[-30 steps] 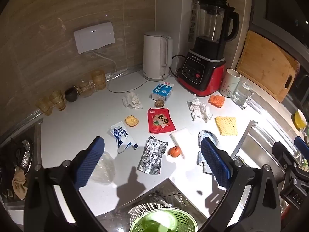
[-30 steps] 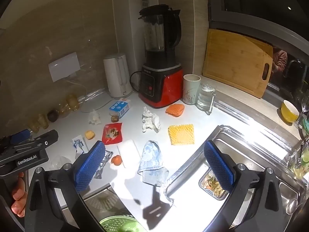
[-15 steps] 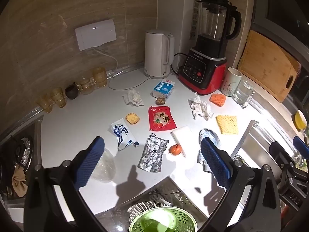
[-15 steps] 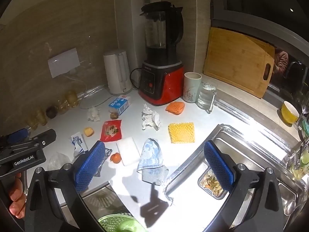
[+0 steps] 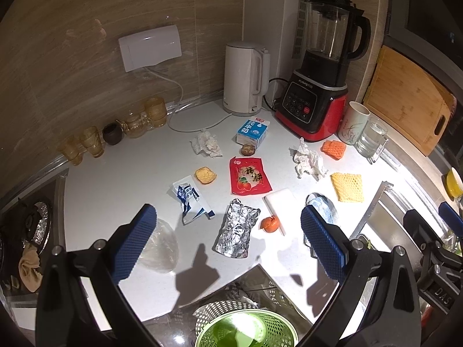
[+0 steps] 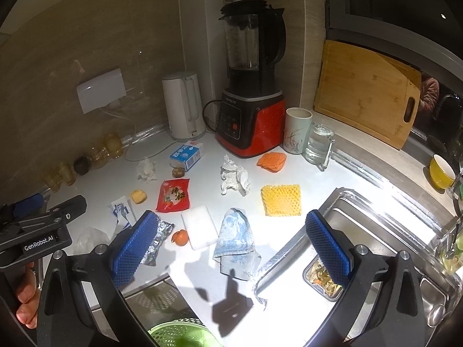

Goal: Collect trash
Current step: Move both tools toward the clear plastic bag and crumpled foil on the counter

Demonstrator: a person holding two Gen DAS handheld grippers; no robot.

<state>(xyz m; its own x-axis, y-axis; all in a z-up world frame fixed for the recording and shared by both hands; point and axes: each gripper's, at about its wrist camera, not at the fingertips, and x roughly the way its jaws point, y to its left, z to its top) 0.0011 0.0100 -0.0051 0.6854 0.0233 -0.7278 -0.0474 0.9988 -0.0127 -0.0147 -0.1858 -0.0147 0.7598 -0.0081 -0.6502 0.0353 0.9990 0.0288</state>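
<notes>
Trash lies scattered on the white counter (image 5: 121, 179): a silver foil wrapper (image 5: 235, 232), a red snack packet (image 5: 249, 175), a torn blue-white sachet (image 5: 189, 199), crumpled tissues (image 5: 207, 144) (image 5: 308, 162), a milk carton (image 5: 253, 132), an orange peel (image 5: 269, 223) and a clear plastic bag (image 5: 160, 248). A green perforated bin (image 5: 246, 329) stands below the counter's front edge. My left gripper (image 5: 228, 243) is open and empty above the foil wrapper. My right gripper (image 6: 231, 248) is open and empty above the blue cloth (image 6: 235, 240).
A kettle (image 5: 244, 78), red blender (image 5: 321, 66), mug (image 5: 353, 123) and glass jug (image 5: 371, 138) stand at the back. Small glasses (image 5: 92, 141) line the left wall. A sink (image 6: 361, 248) with a food container (image 6: 321, 274) lies right, a stove (image 5: 29, 225) left.
Both grippers have risen and drawn back slightly, so the counter items sit lower and farther in view. Nothing on the counter has moved.
</notes>
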